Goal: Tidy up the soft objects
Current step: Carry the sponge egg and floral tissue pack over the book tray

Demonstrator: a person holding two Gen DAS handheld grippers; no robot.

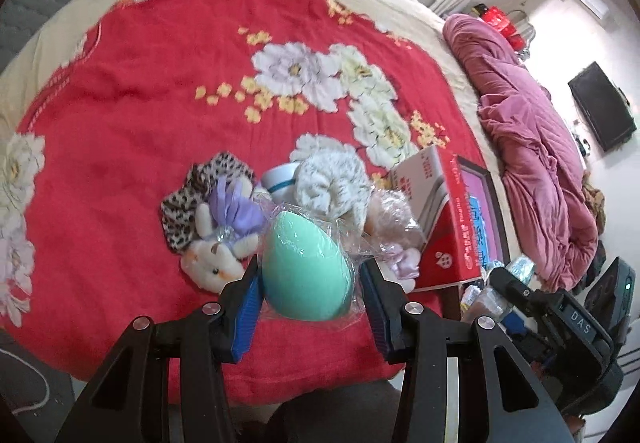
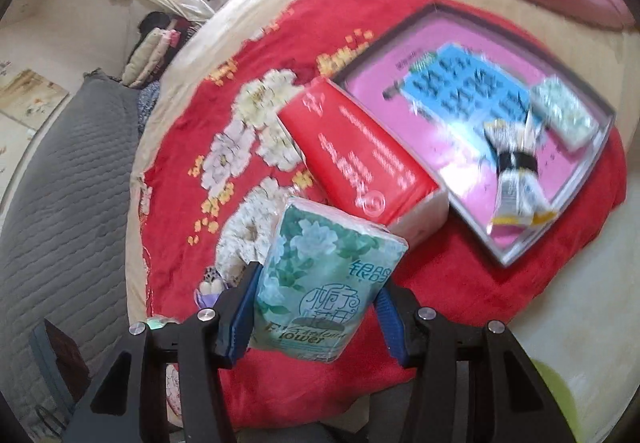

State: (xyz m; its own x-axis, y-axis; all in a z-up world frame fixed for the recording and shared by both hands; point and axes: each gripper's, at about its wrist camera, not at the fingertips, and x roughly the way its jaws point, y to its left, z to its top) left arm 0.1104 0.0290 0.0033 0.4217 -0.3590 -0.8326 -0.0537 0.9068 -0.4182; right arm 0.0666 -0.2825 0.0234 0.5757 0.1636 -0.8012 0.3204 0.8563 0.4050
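Observation:
My left gripper point(image 1: 308, 285) is shut on a mint-green egg-shaped sponge point(image 1: 306, 267) in a clear wrapper, held above the red flowered blanket point(image 1: 140, 115). Below it lies a pile: a plush bunny point(image 1: 212, 263) in a purple dress, a leopard-print cloth point(image 1: 192, 203), a grey-white fuzzy roll point(image 1: 332, 183) and a pale pink fluffy item point(image 1: 390, 211). My right gripper point(image 2: 316, 309) is shut on a green flower-printed tissue pack point(image 2: 324, 279), lifted over the blanket. A red tissue pack point(image 2: 356, 159) lies against a pink tray point(image 2: 448, 179) holding a small tissue pack point(image 2: 564, 115) and bundled tubes point(image 2: 516, 175).
The red tissue pack point(image 1: 444, 219) and tray point(image 1: 486, 219) sit right of the pile in the left wrist view, with my right gripper's body point(image 1: 568, 327) beyond. A crumpled pink quilt point(image 1: 532, 147) lies at the bed's far side. A grey quilted cover point(image 2: 60, 195) borders the bed.

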